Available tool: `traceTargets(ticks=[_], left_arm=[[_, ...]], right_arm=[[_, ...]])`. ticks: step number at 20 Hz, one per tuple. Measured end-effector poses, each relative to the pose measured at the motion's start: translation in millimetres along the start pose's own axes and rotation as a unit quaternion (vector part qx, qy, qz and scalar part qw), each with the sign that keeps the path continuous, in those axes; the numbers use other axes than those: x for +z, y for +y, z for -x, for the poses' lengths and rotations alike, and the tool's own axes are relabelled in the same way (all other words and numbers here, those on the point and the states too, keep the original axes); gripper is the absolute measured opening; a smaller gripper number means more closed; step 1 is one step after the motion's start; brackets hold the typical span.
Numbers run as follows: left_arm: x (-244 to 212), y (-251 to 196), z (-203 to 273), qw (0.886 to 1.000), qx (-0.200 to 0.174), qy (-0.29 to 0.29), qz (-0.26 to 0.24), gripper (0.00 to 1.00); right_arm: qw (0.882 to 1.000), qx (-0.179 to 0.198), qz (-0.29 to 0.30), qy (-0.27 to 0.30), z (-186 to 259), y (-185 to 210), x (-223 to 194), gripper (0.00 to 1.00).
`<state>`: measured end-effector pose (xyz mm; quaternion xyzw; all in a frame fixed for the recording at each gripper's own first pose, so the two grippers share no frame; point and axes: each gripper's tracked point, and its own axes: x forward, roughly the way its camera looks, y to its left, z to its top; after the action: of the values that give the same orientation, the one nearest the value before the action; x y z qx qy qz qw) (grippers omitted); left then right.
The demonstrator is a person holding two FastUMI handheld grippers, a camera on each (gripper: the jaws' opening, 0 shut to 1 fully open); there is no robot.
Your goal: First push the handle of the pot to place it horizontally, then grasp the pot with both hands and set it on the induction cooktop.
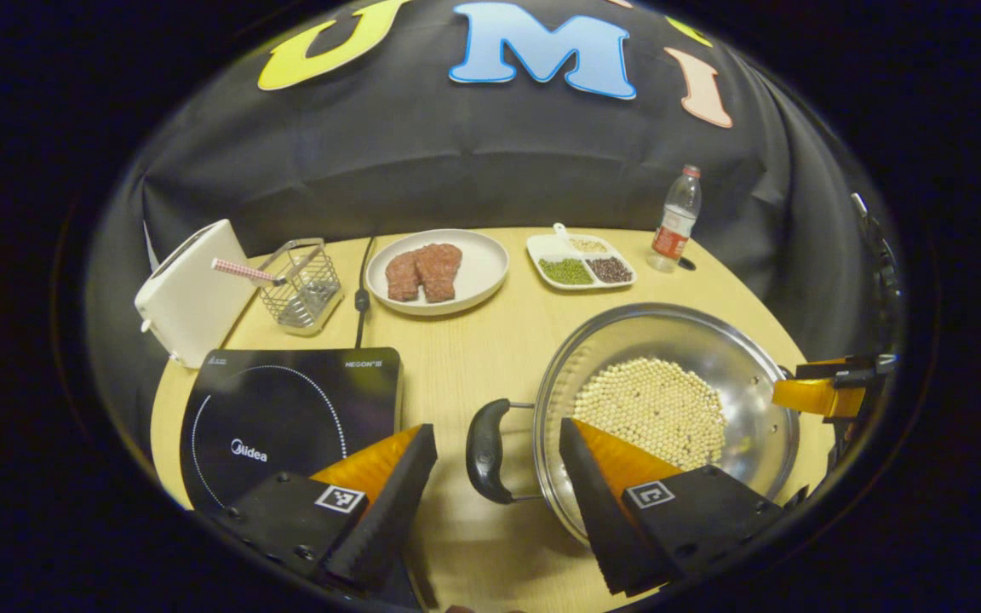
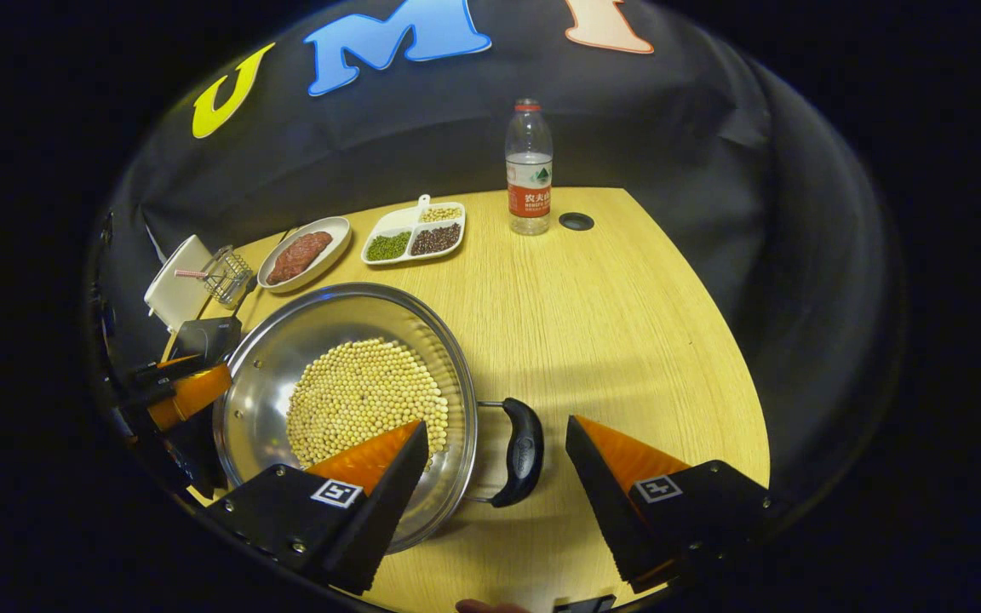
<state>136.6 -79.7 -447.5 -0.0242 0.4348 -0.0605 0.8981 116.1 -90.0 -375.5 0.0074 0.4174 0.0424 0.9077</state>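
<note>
In the left gripper view, the left tool (image 1: 497, 477) is spread wide, its fingers on either side of the pot's left handle (image 1: 485, 449) without touching it. The pot (image 1: 669, 409) is a wide steel pan holding a layer of pale beans (image 1: 651, 407), resting on the tabletop (image 1: 473, 358) just right of the induction cooktop (image 1: 286, 421). Both loop handles lie level with the rim.

In the right gripper view, the right tool (image 2: 497, 481) is likewise spread, straddling the pot's right handle (image 2: 523, 451); whether either finger touches it I cannot tell. This tool also appears at the pot's far right edge in the left gripper view.

Beyond the cooktop sit a white toaster (image 1: 188, 294) and a wire basket (image 1: 303, 281), with a black cable (image 1: 363, 289) running toward the wall. Farther back are a round plate of meat (image 1: 478, 272), a divided dish (image 1: 580, 262) with green, dark and pale beans, and a water bottle (image 1: 676, 220) standing upright at the far right.
</note>
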Motion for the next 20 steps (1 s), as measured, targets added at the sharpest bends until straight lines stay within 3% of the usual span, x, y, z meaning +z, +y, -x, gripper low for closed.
traceTargets(ticks=[6, 7, 9, 10, 12, 13, 14, 20], left_arm=[[-0.4, -1.4, -20.2, 1.0, 0.01, 0.008, -0.005, 0.99], [-0.8, -2.0, -21.2, 1.0, 0.009, 0.01, -0.005, 0.96], [-4.5, -4.3, -26.6, 1.0, 0.006, 0.016, -0.01, 0.78], [-3.7, -3.6, -25.4, 1.0, 0.006, 0.015, -0.017, 0.7], [-4.4, -3.6, -26.1, 0.999, 0.005, 0.018, -0.032, 0.72], [-4.8, -3.9, -26.7, 0.999, 0.003, 0.021, -0.038, 0.68], [-5.5, -4.1, -27.3, 0.999, 0.0, 0.022, -0.042, 0.72], [-5.2, -4.1, -26.7, 0.998, -0.02, 0.031, -0.047, 0.6]], right_arm=[[1.0, -0.002, 0.003, 0.031, -27.1, 0.5, -10.9, 1.0], [0.999, -0.006, 0.005, 0.037, -31.3, -2.4, -13.5, 0.92], [0.999, -0.015, 0.0, 0.048, -34.0, -3.4, -18.1, 0.87], [0.998, -0.017, -0.005, 0.056, -37.2, -2.7, -20.4, 0.74], [0.998, -0.01, -0.017, 0.061, -45.2, -2.3, -20.6, 0.73], [0.997, -0.011, -0.022, 0.067, -37.1, -0.4, -19.6, 0.68], [0.997, -0.011, -0.027, 0.072, -36.2, 0.5, -19.9, 0.68], [0.997, -0.022, -0.028, 0.073, -32.1, 0.8, -16.2, 0.63]])
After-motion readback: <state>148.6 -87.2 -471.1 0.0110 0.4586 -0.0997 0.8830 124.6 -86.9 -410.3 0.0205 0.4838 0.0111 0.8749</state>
